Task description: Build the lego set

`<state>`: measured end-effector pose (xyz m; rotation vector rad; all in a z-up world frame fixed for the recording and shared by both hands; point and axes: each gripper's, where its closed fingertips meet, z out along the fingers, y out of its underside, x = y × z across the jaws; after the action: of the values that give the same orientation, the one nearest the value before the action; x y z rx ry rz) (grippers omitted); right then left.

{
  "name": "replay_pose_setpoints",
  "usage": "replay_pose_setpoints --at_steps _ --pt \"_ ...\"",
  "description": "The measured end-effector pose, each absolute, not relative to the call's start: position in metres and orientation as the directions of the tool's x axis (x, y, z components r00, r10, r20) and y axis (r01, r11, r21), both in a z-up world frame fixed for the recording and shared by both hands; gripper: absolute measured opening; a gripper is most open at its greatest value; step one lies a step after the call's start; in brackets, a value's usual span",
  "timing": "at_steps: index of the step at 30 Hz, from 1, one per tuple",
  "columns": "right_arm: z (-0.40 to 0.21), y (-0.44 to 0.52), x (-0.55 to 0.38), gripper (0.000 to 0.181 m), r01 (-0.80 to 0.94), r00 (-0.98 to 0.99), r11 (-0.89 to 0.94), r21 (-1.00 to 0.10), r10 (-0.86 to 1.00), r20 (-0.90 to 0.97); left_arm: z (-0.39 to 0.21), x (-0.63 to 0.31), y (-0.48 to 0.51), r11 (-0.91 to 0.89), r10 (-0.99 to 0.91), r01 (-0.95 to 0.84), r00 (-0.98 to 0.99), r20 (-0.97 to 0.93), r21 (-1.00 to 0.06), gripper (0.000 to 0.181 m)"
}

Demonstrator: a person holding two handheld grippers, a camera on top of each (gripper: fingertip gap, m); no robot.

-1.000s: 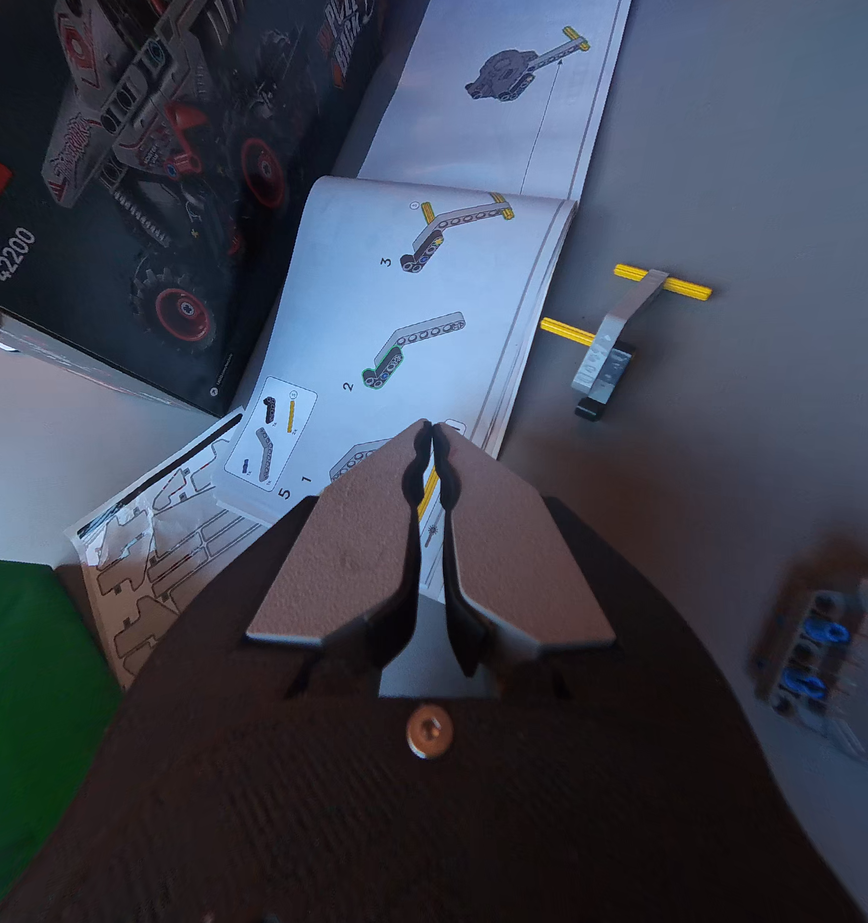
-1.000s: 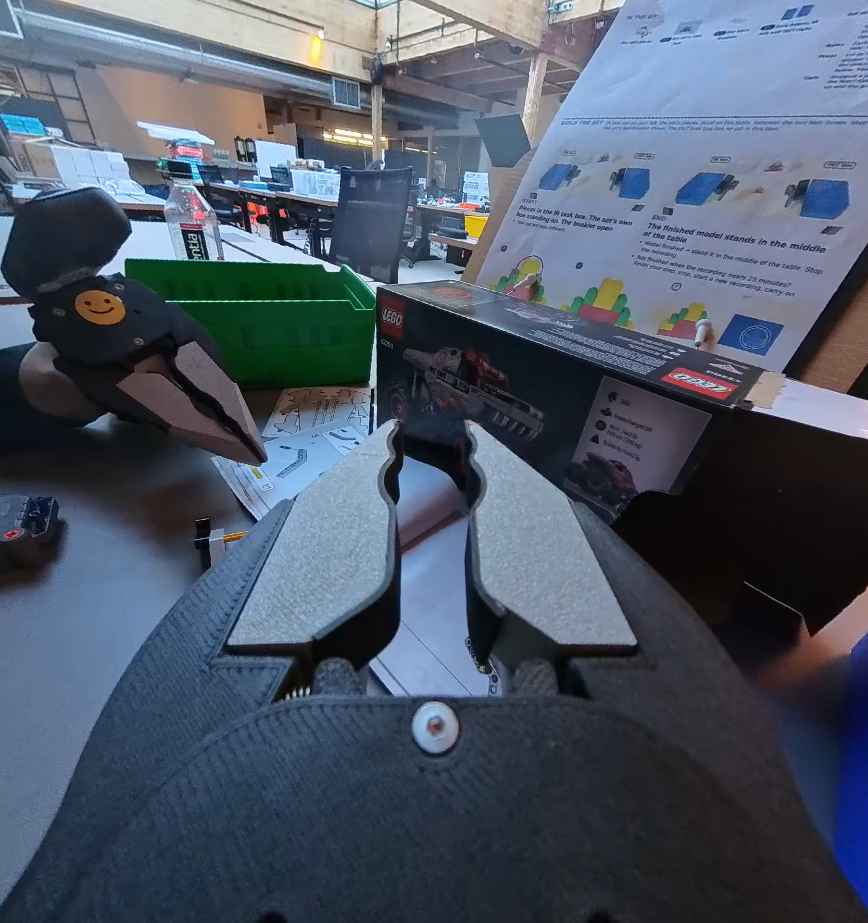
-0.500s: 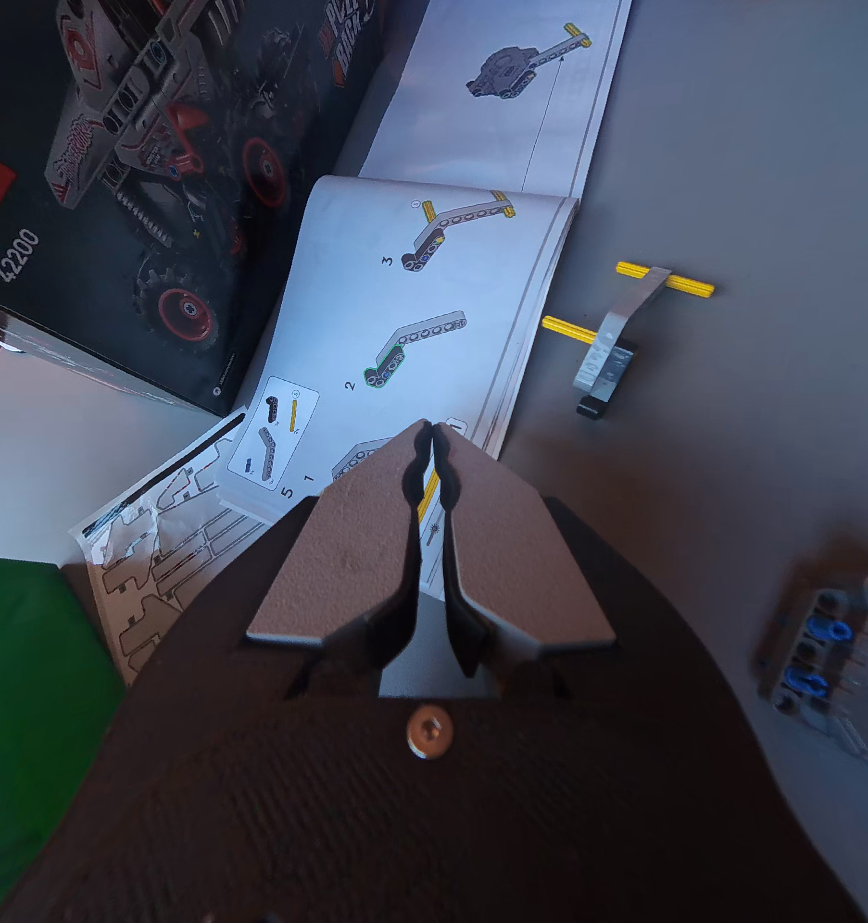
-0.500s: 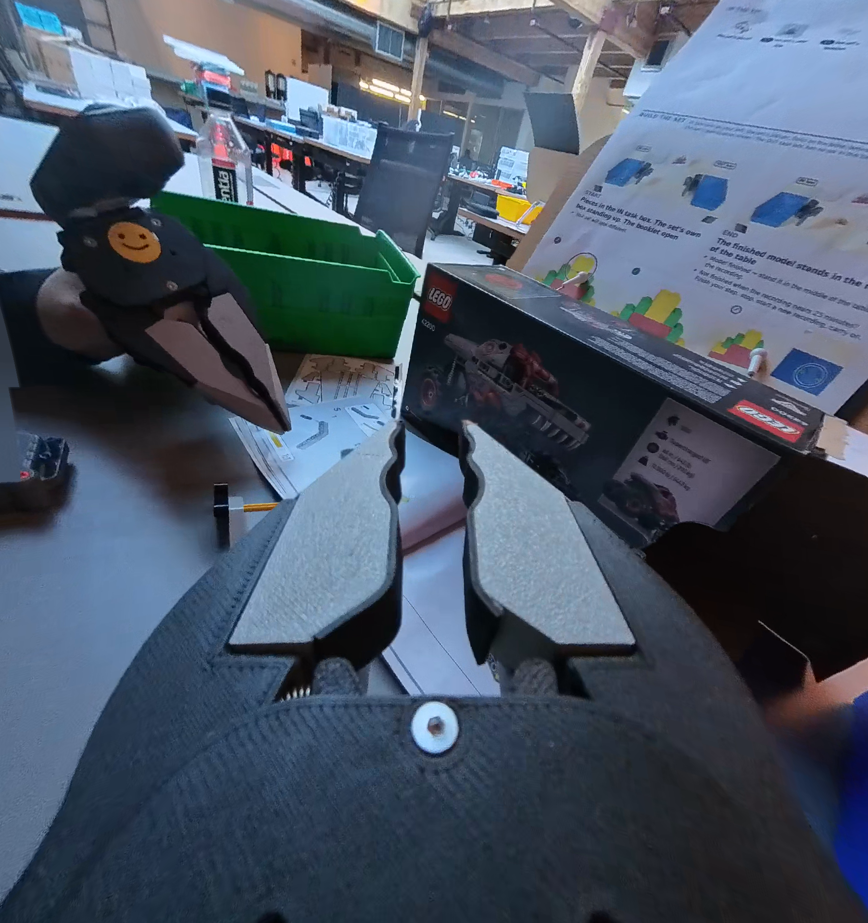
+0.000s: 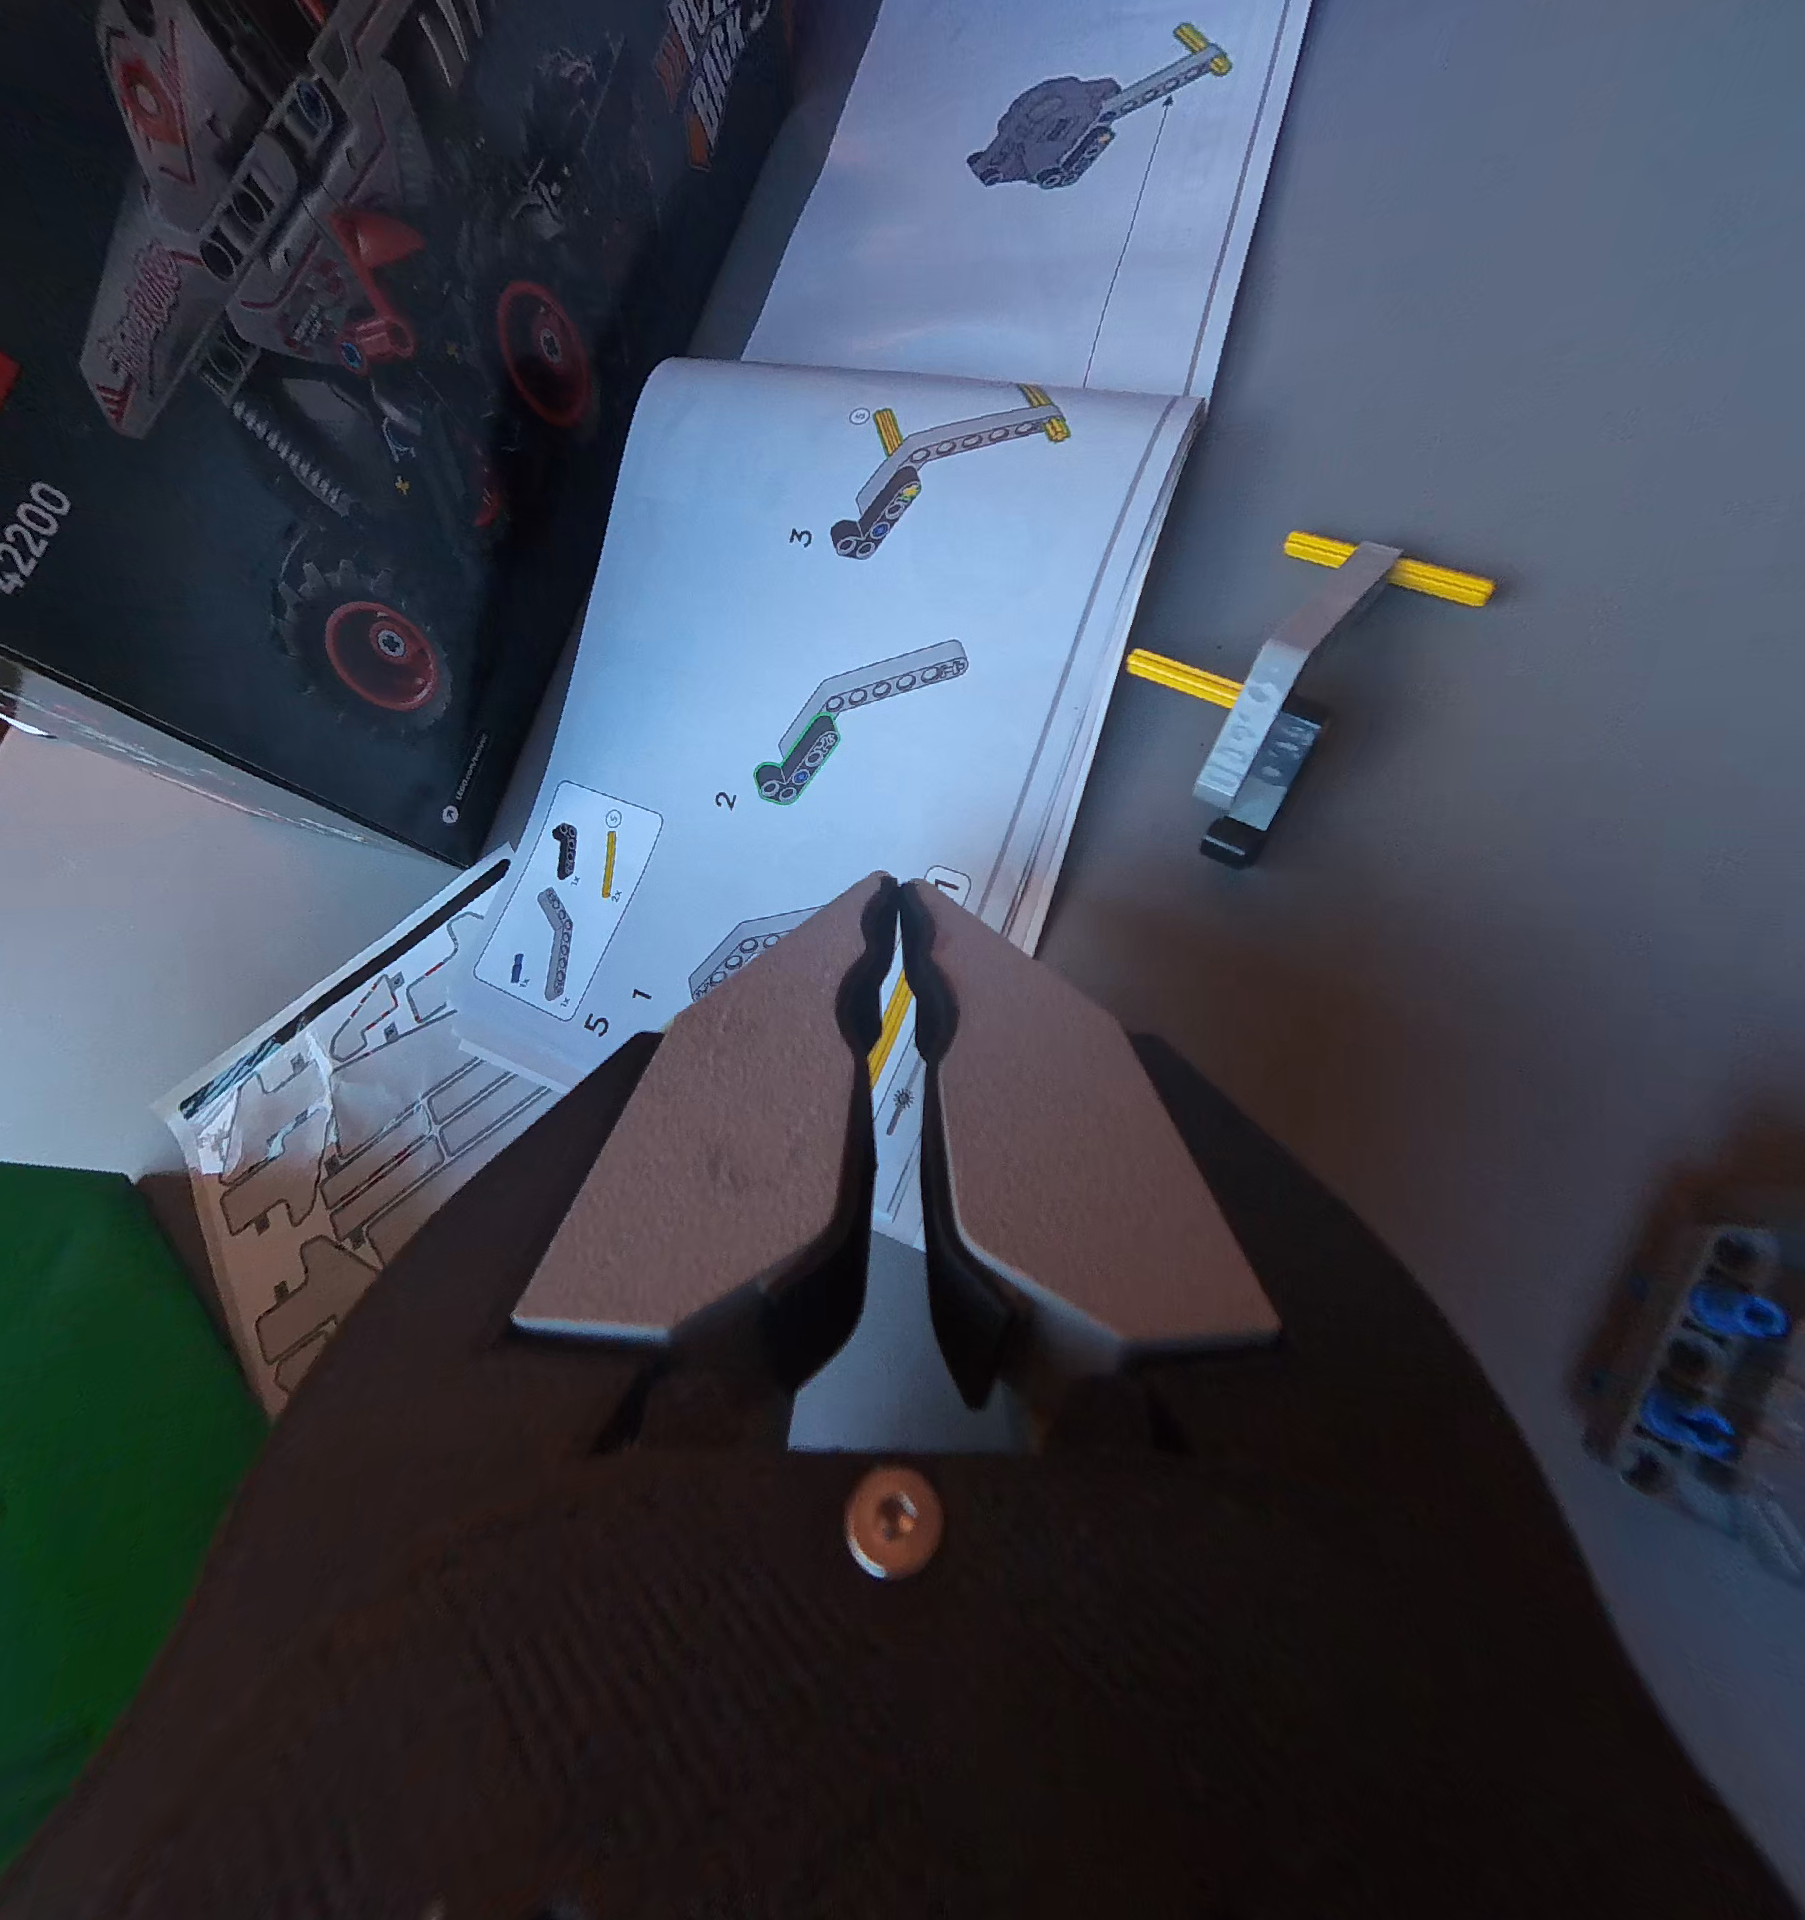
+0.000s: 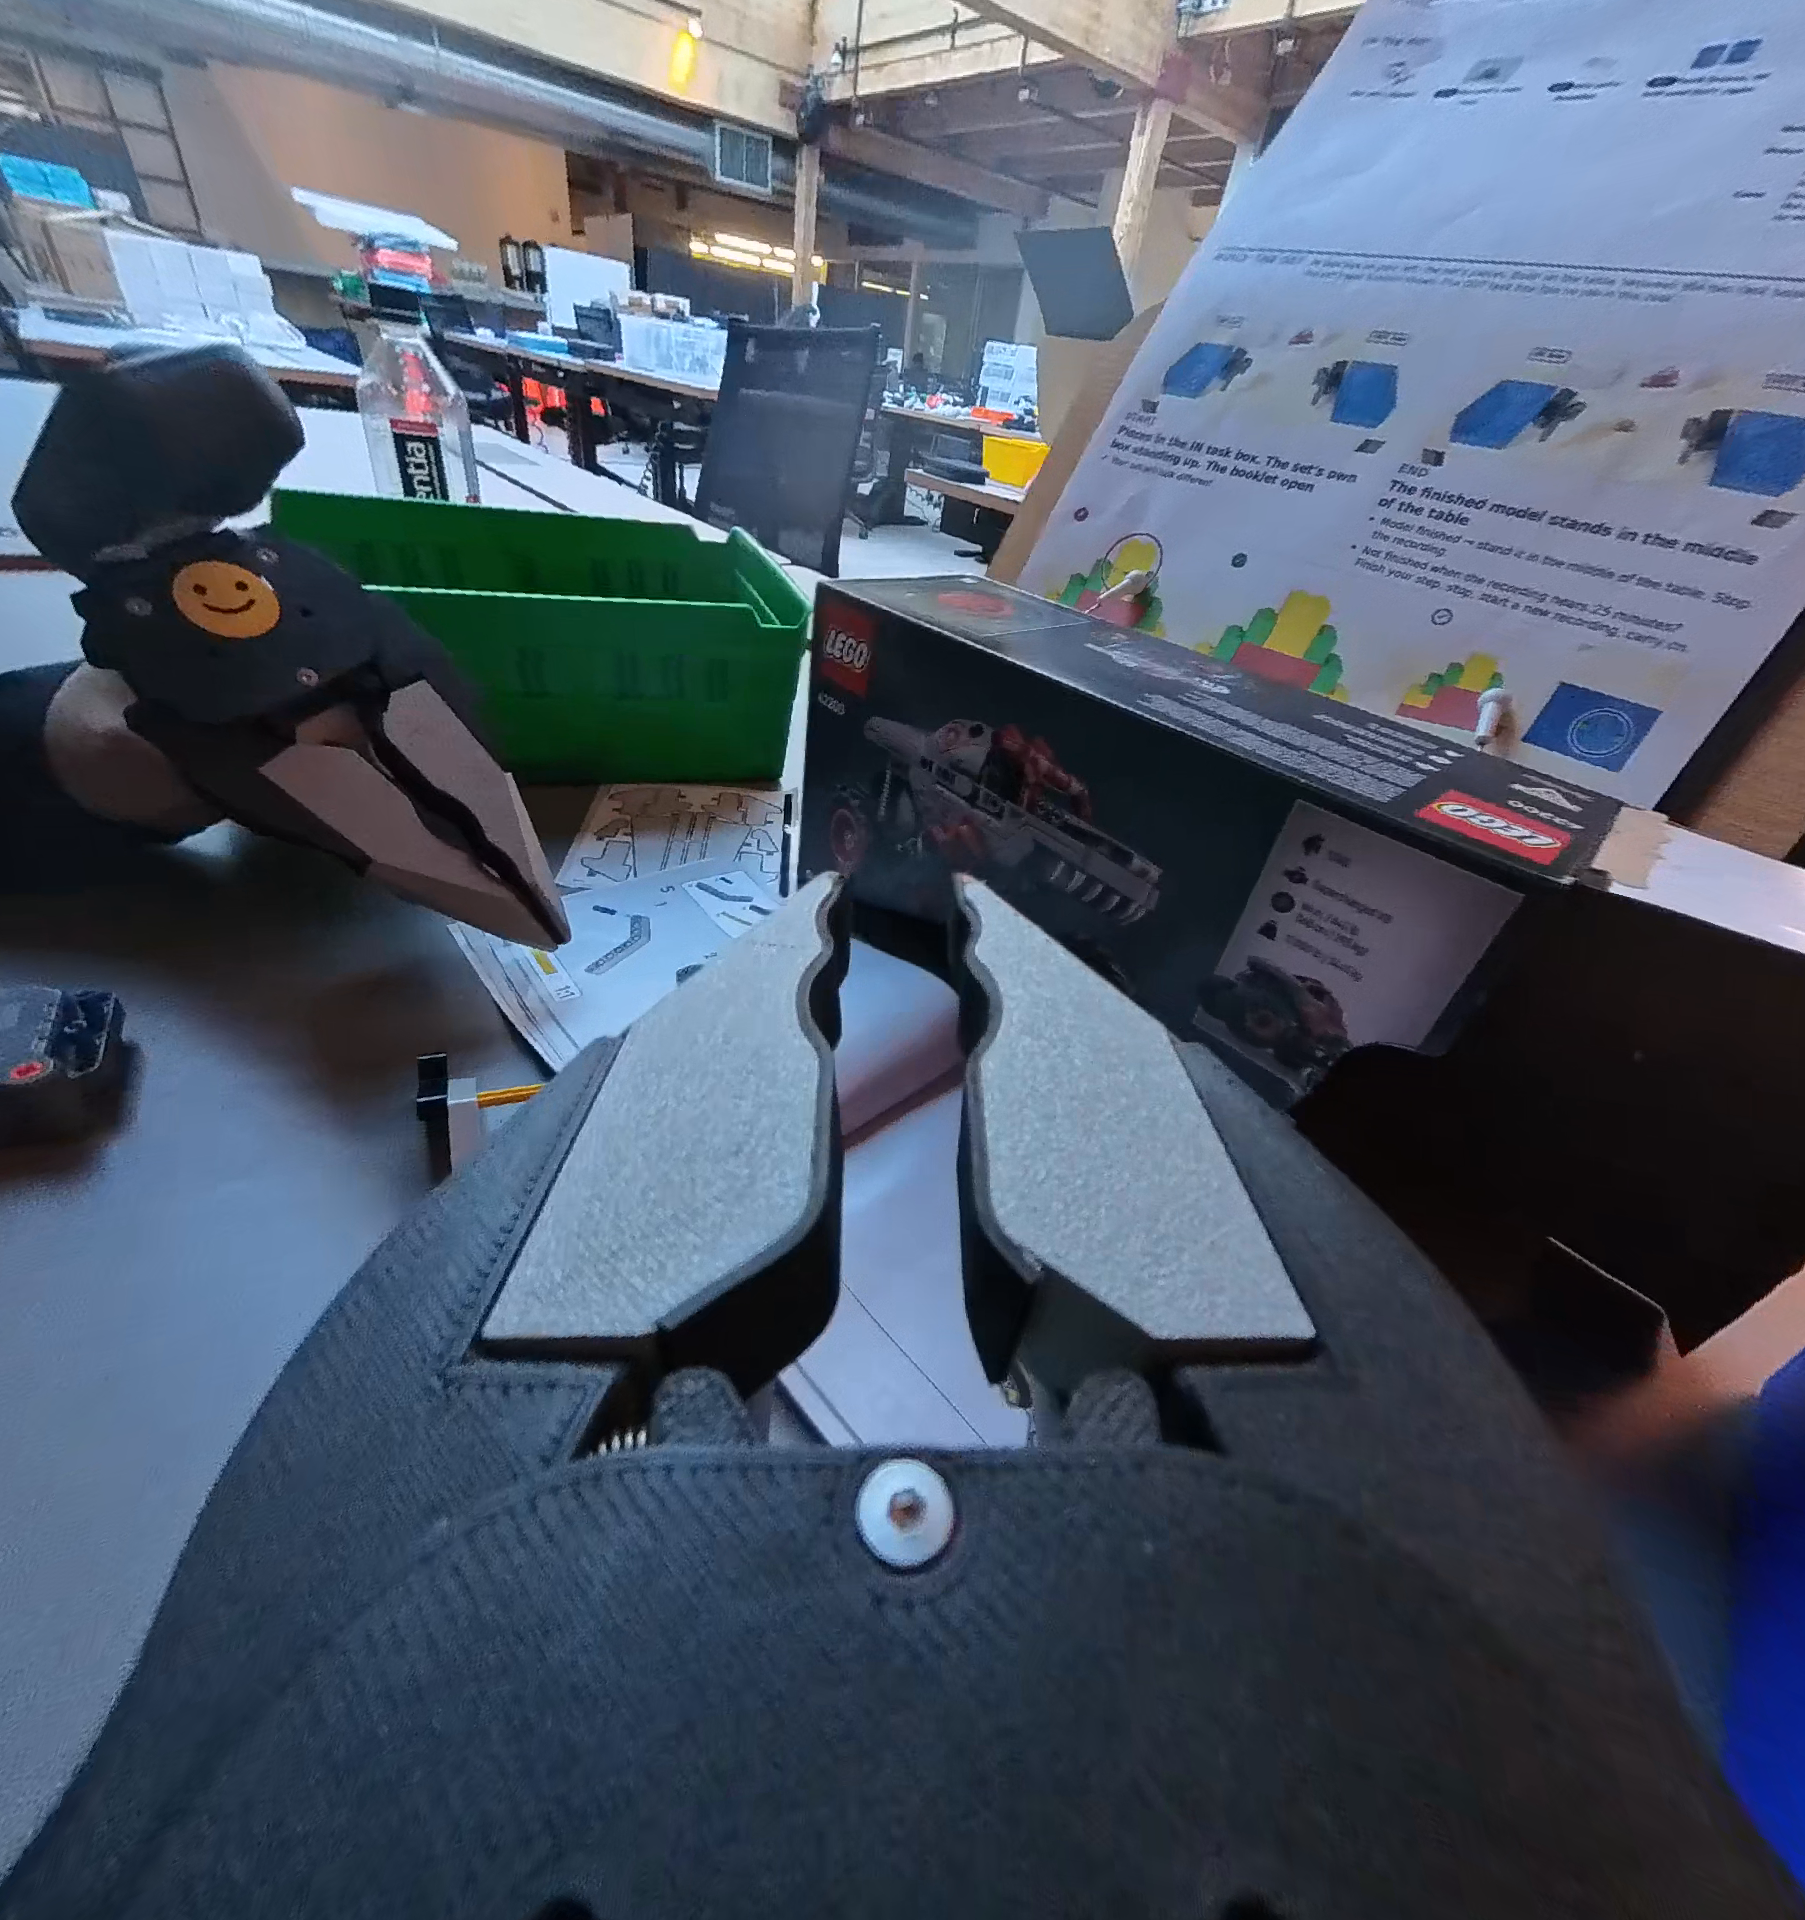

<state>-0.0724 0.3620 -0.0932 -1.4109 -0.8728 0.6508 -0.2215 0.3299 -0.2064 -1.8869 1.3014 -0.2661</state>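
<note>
Small grey lego assembly (image 5: 1282,707) lying flat on the dark grey table (image 5: 1563,312), just beside the outer edge of the open instruction booklet (image 5: 825,623) and apart from it. In the left wrist view its bent grey beam runs from a black piece at the near end up and to the right, away from the camera; two yellow axles cross it, roughly parallel to each other and square to the beam. In the right wrist view only its black end and one yellow axle show (image 6: 456,1101). Left gripper (image 5: 893,888), tips nearly touching with only a thin slit between them and nothing held, poised over the booklet's near corner. Right gripper (image 6: 898,888), jaws parted by a narrow gap and empty, aimed at the set's dark box (image 6: 1137,810), which stands on its long edge behind the booklet. A second grey block with blue pins (image 5: 1708,1371) lies blurred on the table, well apart. A sticker sheet (image 5: 285,1122) and a green bin (image 6: 565,644) sit past the booklet; behind, a leaning poster (image 6: 1500,364), a water bottle (image 6: 415,436) and an open workshop hall.
</note>
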Motion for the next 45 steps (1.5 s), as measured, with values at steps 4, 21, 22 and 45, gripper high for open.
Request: replay_pose_setpoints --at_steps 4,21,22,45 --pt "-0.098 0.361 -0.077 0.014 0.147 0.540 0.094 -0.985 0.826 0.160 -0.206 -0.221 0.330 -0.136 -0.856 -0.688 0.444 -0.264 -0.713 0.000" --pt "-0.094 0.360 -0.075 0.014 0.140 0.544 0.102 -0.985 0.823 0.163 -0.207 -0.222 0.328 -0.154 -0.860 -0.685 0.448 -0.244 -0.712 0.000" --pt "-0.094 0.360 -0.075 0.014 0.137 0.545 0.103 -0.985 0.823 0.162 -0.207 -0.221 0.326 -0.183 -0.867 -0.674 0.454 -0.207 -0.715 0.000" --pt "-0.080 0.332 -0.090 0.012 0.194 0.504 0.263 -0.945 0.800 0.326 -0.223 -0.260 0.189 -0.632 -0.750 -0.624 0.642 0.160 -0.460 0.070"
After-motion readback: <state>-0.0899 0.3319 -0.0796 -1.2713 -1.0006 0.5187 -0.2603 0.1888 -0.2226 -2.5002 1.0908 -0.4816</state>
